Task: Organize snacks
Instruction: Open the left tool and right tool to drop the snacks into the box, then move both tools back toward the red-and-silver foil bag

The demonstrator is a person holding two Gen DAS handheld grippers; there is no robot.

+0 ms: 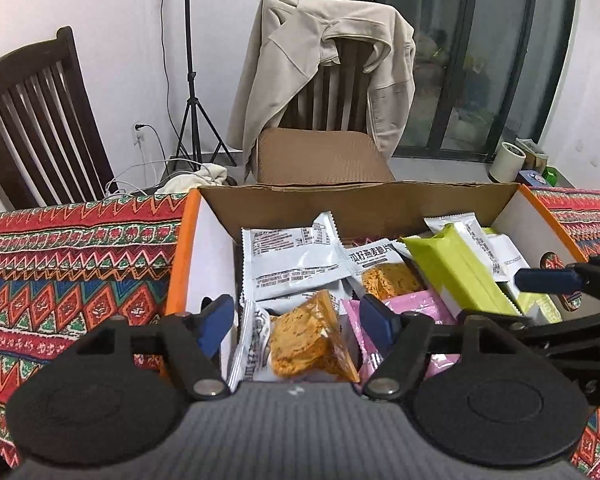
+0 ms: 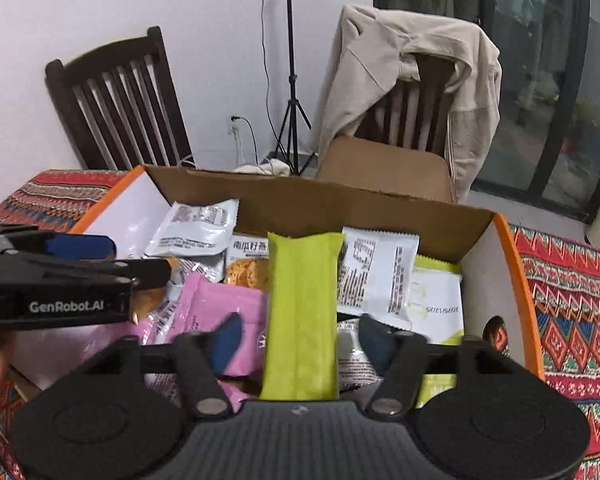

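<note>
An open cardboard box with an orange rim (image 1: 180, 256) stands on the patterned tablecloth and holds several snack packets. My left gripper (image 1: 296, 326) is open over the box's near left part, its blue pads on either side of a clear packet of orange crackers (image 1: 308, 336) without pressing it. My right gripper (image 2: 300, 344) is open too, straddling a long lime-green packet (image 2: 302, 312) that lies lengthwise between its pads with a gap on each side. Pink packets (image 2: 220, 308) and white printed packets (image 1: 292, 256) lie around them. Both grippers hang side by side, close together.
The red patterned tablecloth (image 1: 60, 280) covers the table on both sides of the box. Behind the table are a dark wooden chair (image 1: 40, 120), a chair draped with a beige jacket (image 1: 324, 60) and a tripod (image 1: 192, 112). A white cup (image 1: 508, 160) stands far right.
</note>
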